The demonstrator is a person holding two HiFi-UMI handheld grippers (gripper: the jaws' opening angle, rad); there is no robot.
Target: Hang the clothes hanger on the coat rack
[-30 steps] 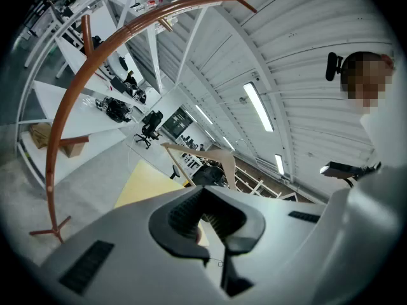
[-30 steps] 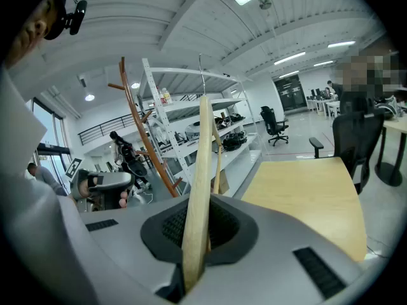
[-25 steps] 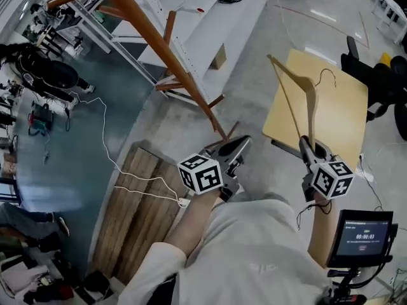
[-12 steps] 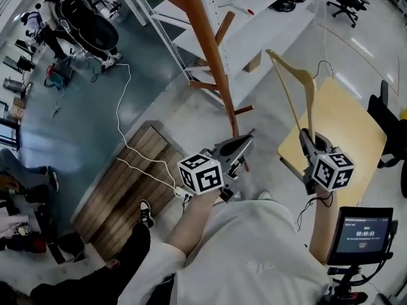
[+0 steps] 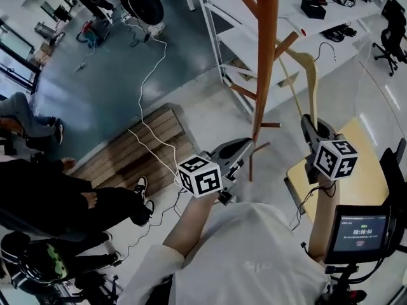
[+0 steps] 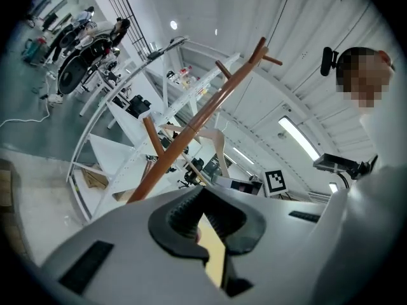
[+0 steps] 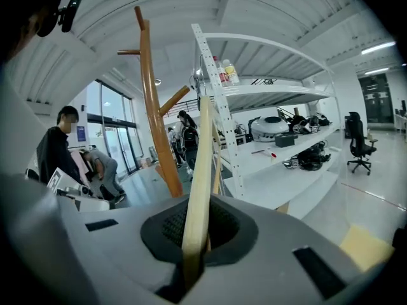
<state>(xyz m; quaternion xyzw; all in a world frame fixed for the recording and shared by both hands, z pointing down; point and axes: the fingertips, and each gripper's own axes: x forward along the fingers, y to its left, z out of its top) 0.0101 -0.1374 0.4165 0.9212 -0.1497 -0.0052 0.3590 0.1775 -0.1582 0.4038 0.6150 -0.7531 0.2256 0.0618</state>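
Note:
The coat rack is an orange-brown wooden pole with angled pegs, standing just ahead of me. A pale wooden clothes hanger with a wire hook stands upright to the right of the pole, close to a peg. My right gripper is shut on the hanger's lower arm. The right gripper view shows that arm clamped in my right gripper, with the coat rack beyond it on the left. My left gripper hangs shut and empty near the pole's base; its gripper view shows the left gripper below the coat rack.
White shelving stands behind the rack. A wooden pallet and a white cable lie on the floor at left. People sit at far left. A yellow table and a small screen are at right.
I have turned and closed in on the coat rack, which now stands upright at centre. The right gripper has carried the hanger from over the yellow table to beside the pole.

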